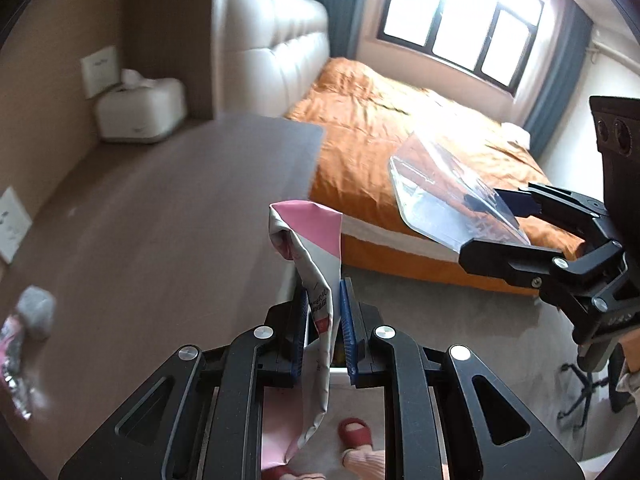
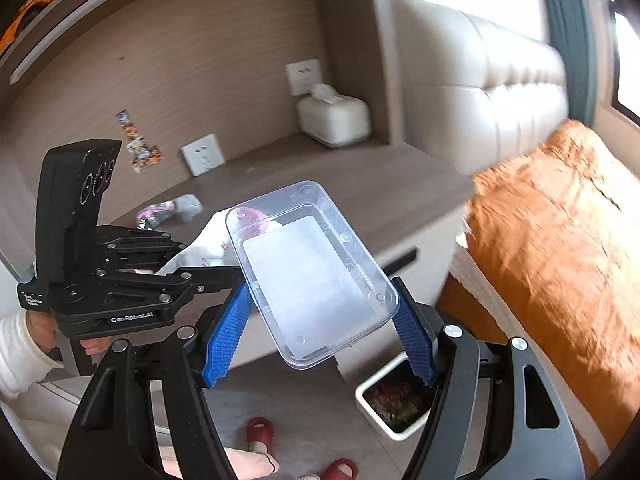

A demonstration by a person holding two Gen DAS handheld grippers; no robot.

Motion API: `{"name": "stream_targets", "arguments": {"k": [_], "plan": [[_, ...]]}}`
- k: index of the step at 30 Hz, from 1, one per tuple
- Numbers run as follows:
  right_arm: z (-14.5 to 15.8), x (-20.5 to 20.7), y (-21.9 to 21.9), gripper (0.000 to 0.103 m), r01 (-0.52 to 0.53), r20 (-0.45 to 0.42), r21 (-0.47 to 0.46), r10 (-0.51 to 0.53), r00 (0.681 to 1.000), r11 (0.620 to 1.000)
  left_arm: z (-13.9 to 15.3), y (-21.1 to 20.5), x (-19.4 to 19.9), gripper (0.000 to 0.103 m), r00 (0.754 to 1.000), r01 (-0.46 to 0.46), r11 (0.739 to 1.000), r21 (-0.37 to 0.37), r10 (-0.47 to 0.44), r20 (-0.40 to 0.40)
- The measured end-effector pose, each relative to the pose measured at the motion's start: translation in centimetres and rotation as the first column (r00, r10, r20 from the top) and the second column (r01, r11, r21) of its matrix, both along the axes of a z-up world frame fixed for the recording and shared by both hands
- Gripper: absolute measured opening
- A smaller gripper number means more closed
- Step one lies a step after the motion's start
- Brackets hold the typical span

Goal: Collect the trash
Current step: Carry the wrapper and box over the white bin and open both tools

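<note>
Left tongs point(image 1: 325, 320) clamped on one pink-white wrapper point(image 1: 310, 248), right tongs point(image 2: 320, 332) gripping one clear container point(image 2: 316, 276), perhaps two scraps point(image 2: 168, 210) on desk point(image 2: 360, 188).

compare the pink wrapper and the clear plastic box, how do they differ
The pink wrapper is opaque, soft and crumpled; the clear plastic box is see-through, rigid and rectangular. The wrapper sits pinched in nearly closed jaws and hangs limp; the box spans wide-set jaws, tilted. Both are held up off the desk.

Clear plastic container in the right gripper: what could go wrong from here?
The clear container sits tilted between widely spread pads, so it may slip before reaching the white bin. The limp pink-and-white wrapper in the left gripper could miss the bin's narrow opening.
</note>
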State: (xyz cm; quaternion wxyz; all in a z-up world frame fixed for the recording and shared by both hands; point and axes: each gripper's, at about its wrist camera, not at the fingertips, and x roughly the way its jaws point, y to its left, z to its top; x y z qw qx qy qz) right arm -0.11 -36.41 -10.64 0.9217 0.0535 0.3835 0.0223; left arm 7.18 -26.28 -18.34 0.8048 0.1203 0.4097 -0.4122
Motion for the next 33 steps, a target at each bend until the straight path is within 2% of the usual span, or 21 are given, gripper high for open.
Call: {"name": "stream_targets", "arguments": {"k": [9,17,23,33], "plan": [[-3.8,-1.4,-5.5,0.070,0.076,-0.063,0.040,-0.073,0.995,0.996,-5.1,-7.0,-0.2,0.016,0.993,0.082,0.996,0.044,-0.078,-0.084],[-10.1,-1.0,-9.9,0.070,0.123,-0.152,0.074,-0.110,0.982,0.990,-12.4,-11.4,0.9,0.016,0.978,0.125,0.988,0.087,-0.108,-0.176],[-16.7,-0.1,-12.5,0.070,0.149,-0.240,0.105,-0.120,0.963,0.983,-18.7,-14.0,1.5,0.016,0.966,0.155,0.980,0.122,-0.124,-0.226],[-29.2,1.8,-14.9,0.070,0.179,-0.363,0.154,-0.113,0.925,0.972,-31.4,-16.6,2.9,0.016,0.935,0.182,0.972,0.148,-0.125,-0.332]]}}
